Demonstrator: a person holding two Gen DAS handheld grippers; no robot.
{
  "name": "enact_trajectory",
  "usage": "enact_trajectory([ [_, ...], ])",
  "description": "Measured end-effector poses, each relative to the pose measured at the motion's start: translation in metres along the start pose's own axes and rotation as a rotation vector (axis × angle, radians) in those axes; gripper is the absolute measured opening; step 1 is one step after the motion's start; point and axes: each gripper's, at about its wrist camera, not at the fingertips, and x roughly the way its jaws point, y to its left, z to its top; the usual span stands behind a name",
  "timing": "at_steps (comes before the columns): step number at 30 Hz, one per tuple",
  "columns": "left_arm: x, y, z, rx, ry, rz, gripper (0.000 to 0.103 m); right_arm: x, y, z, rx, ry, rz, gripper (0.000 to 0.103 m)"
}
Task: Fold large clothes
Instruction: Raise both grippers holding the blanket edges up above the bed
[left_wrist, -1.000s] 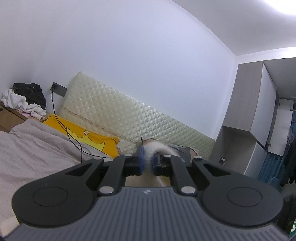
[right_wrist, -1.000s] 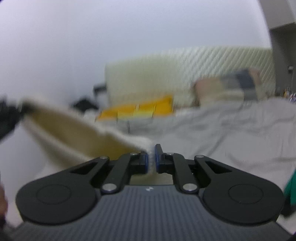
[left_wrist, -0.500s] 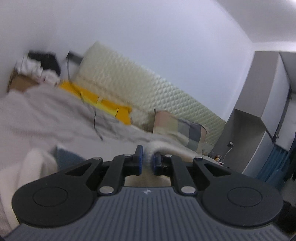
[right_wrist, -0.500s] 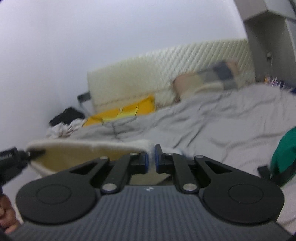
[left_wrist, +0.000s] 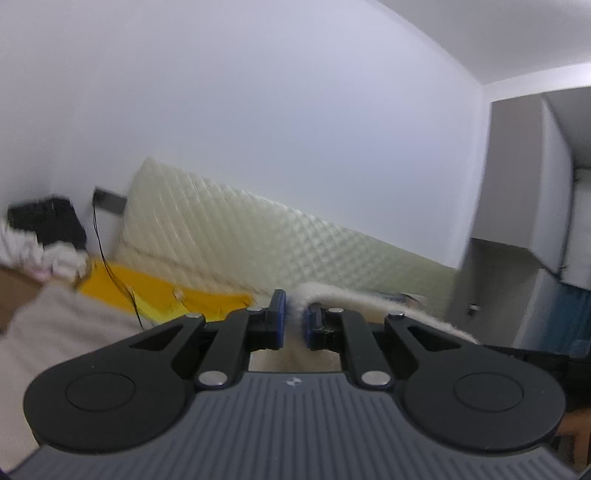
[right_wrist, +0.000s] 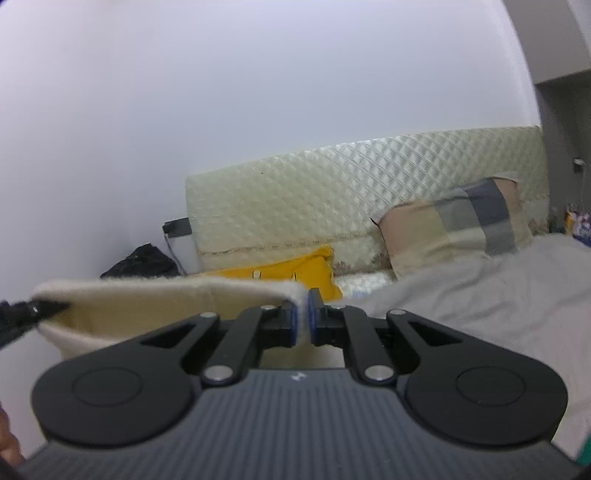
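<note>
A cream fleece garment hangs stretched between my two grippers, held up in the air over the bed. My right gripper is shut on one corner of its top edge. The edge runs left to the tip of my left gripper, which pinches the other corner. In the left wrist view my left gripper is shut on the garment, whose fuzzy edge trails off to the right. Most of the garment hangs below both views, hidden by the gripper bodies.
The bed has a grey sheet, a yellow pillow, a plaid pillow and a quilted cream headboard. A pile of dark and white clothes lies on a stand at the left. A grey wardrobe stands at the right.
Both grippers have tilted and risen with the garment; more wall and less bed shows. The garment's top edge is now pulled straighter between them. Both grips are unchanged.
</note>
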Motion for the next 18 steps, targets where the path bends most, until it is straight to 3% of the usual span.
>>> enact_trajectory([
  [5, 0.128, 0.025, 0.035, 0.05, 0.032, 0.098, 0.012, 0.115, 0.012, 0.031, -0.081, -0.036, -0.069, 0.008],
  [8, 0.206, 0.057, 0.027, -0.018, 0.059, 0.142, 0.012, 0.178, 0.015, 0.026, -0.112, -0.053, -0.088, 0.008],
  [11, 0.281, 0.095, -0.006, -0.073, 0.085, 0.163, 0.012, 0.243, 0.015, -0.001, -0.186, -0.051, -0.114, 0.008],
  [16, 0.384, 0.139, -0.095, -0.063, 0.235, 0.214, 0.012, 0.357, -0.011, -0.073, -0.144, 0.141, -0.15, 0.008],
  [18, 0.413, 0.155, -0.136, -0.055, 0.278, 0.221, 0.012, 0.388, -0.025, -0.109, -0.119, 0.179, -0.152, 0.008],
])
